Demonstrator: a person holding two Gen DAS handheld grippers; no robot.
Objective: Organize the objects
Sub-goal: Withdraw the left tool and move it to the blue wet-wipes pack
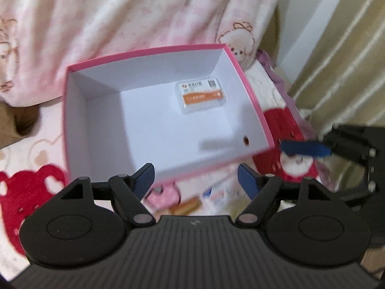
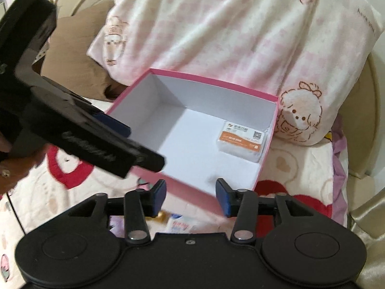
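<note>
A pink box [image 1: 154, 52] with a white inside lies open on a bed; it also shows in the right wrist view [image 2: 216, 82]. A small clear packet with an orange label [image 1: 201, 96] lies inside it near the far right corner, seen too in the right wrist view [image 2: 243, 139]. My left gripper [image 1: 196, 179] is open and empty at the box's near edge. My right gripper [image 2: 190, 196] is open and empty at the box's near wall. Small items [image 1: 185, 206] lie on the bed below both grippers, blurred.
A pink-and-white cartoon pillow [image 2: 228, 29] lies behind the box. A brown cushion [image 2: 79, 55] sits at the far left. The blanket [image 2: 296, 168] has red heart prints. A striped curtain [image 1: 341, 55] hangs at the right. The right gripper's blue finger [image 1: 304, 148] shows beside the box.
</note>
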